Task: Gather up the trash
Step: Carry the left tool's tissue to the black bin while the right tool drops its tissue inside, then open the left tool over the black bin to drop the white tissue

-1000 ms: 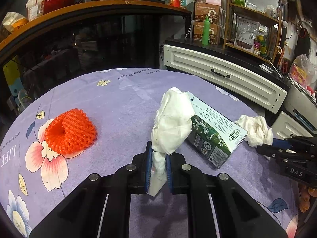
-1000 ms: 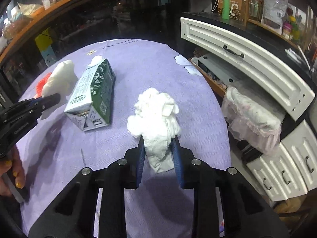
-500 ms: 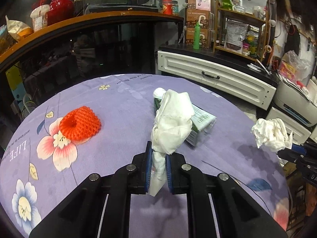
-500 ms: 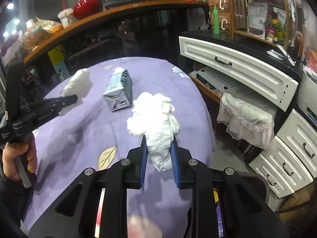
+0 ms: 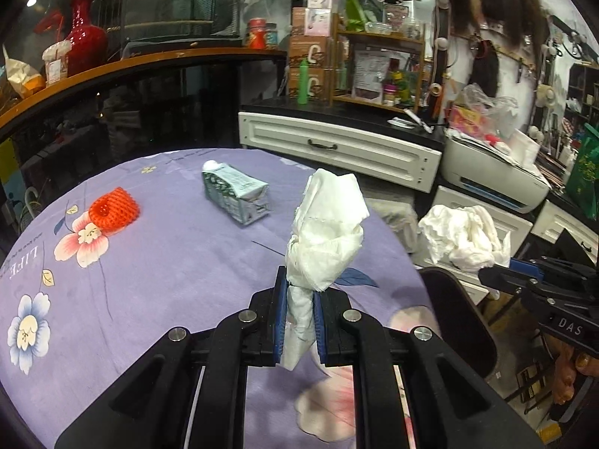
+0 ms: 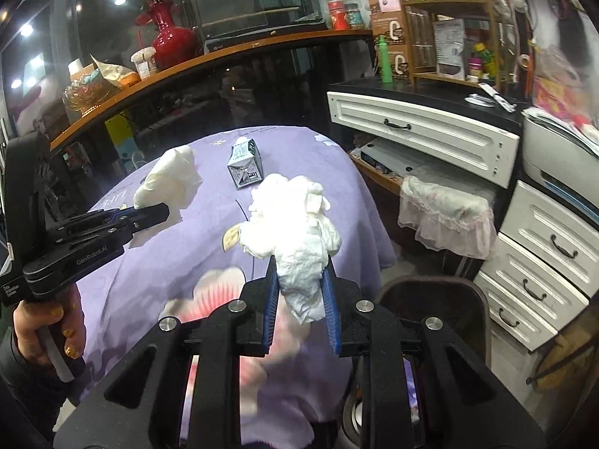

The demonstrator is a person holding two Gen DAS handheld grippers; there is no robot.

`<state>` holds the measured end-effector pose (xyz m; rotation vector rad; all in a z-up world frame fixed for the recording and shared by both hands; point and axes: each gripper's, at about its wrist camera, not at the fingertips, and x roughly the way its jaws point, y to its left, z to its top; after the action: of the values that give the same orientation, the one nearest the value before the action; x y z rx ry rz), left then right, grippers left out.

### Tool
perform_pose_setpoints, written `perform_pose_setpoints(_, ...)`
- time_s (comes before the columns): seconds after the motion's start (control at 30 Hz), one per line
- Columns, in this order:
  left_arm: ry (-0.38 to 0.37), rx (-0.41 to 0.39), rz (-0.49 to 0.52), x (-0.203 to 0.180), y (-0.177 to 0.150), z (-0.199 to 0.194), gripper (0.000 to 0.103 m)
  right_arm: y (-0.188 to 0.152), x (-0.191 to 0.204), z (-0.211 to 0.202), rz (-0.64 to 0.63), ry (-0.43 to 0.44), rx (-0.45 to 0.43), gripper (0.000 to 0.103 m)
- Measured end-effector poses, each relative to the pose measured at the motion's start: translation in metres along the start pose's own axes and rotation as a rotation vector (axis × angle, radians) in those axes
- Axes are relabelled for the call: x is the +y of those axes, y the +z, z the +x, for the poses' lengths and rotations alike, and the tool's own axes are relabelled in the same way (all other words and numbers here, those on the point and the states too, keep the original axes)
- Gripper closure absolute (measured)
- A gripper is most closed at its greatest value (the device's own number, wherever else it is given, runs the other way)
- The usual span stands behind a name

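You are in the carrying step: both hands are loaded and the trash is off the table. Your left gripper (image 5: 299, 331) has its jaws clamped as tight as they go on the twisted tail of a white tissue (image 5: 326, 224), which stands up above the pads over the purple flowered tablecloth (image 5: 168, 262). Your right gripper (image 6: 301, 308) has its jaws pinched, a little wider, on a bulkier crumpled paper towel (image 6: 292, 224), held past the table's edge.

A dark bin (image 6: 441, 299) sits on the floor just beside the table, below and to the right of your right gripper; only its rim and part of its mouth show. It looks like the place for both wads.

Next, bring each gripper over that opening before you let go. The wads are light and may cling to the pads, so open fully and well inside the rim.

The milk carton (image 5: 234, 196) lying on its side and the orange foam fruit net (image 5: 114, 211) are on the cloth, waiting for the next trip.
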<state>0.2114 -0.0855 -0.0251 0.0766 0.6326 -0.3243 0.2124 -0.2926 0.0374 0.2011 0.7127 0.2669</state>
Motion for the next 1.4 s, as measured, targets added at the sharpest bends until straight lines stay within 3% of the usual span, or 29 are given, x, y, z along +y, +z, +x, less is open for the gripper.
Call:
perform_pose_setpoints(0.53, -0.142, -0.014, 0.058, -0.074, -0.019, -0.019, 0.09, -0.057, -0.03, -0.035, 0.053, -0.096, 0.021, 0.08)
perform_pose_setpoints(1.03, -0.233, 0.046, 0.149, -0.128, -0.036, 0.003, 0.09, -0.1, -0.093, 0.005, 0.177, -0.187, 0.151, 0.08)
perform_pose_setpoints(1.1, -0.251, 0.064, 0.162, -0.135, -0.038, 0.009, 0.09, -0.107, -0.105, 0.012, 0.214, -0.201, 0.161, 0.076)
perform_pose_setpoints(1.23, -0.272, 0.095, 0.192, -0.149, -0.044, 0.02, 0.09, -0.119, -0.122, 0.02, 0.266, -0.232, 0.177, 0.049)
perform_pose_setpoints(1.4, -0.299, 0.139, 0.216, -0.163, -0.051, 0.033, 0.09, -0.124, -0.139, 0.015, 0.309, -0.264, 0.169, 0.046)
